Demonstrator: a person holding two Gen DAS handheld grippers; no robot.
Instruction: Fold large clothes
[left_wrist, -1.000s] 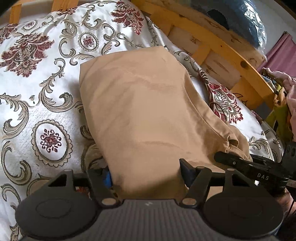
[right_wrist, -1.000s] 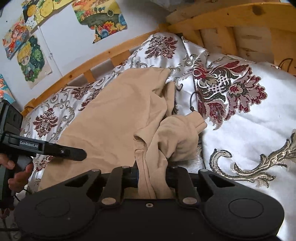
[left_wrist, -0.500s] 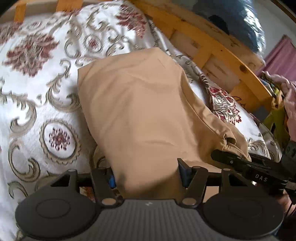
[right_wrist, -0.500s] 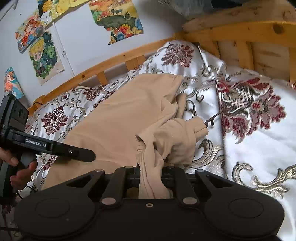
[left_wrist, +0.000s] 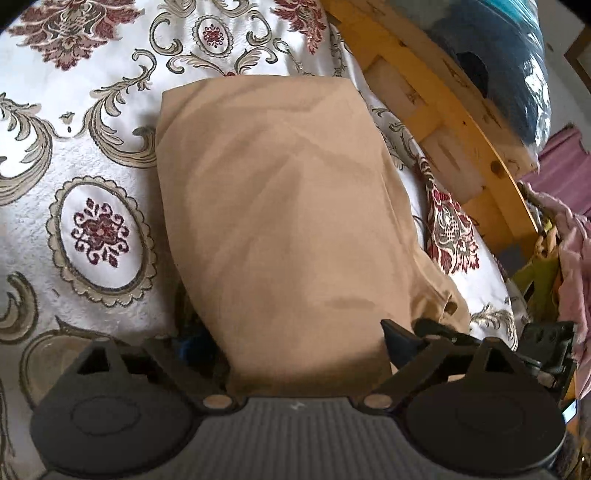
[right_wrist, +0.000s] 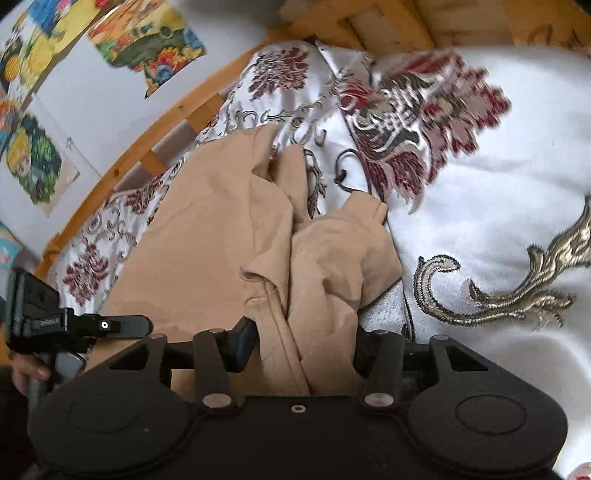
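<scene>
The left gripper (left_wrist: 295, 343) stood with its jaws spread wide and opening, the near edge of the tan garment (left_wrist: 280, 206) lying between them without either pad pressing on it. The garment lay folded flat on the patterned bedspread (left_wrist: 96, 229), inside the wooden bed frame (left_wrist: 458, 110), which held only the bedspread and the cloth; a blue bundle wrapped in clear plastic (left_wrist: 498, 62) sat on the frame's top rail. A second earlier the same edge had been lifted slightly in a narrower grip; now both tools had come lower and the fabric had settled on the bed. The right gripper (right_wrist: 303, 347) had been pinched tight on the bunched sleeve end (right_wrist: 332, 258) a second before, and its jaws were now opening, the rumpled cloth loose between them, the left pad clear of it while the other pad's contact could not be made out. From the right wrist view the left tool and the hand (right_wrist: 26, 373) holding it showed at the far left, beside the garment's flat panel, with colourful posters (right_wrist: 147, 37) on the wall behind.
</scene>
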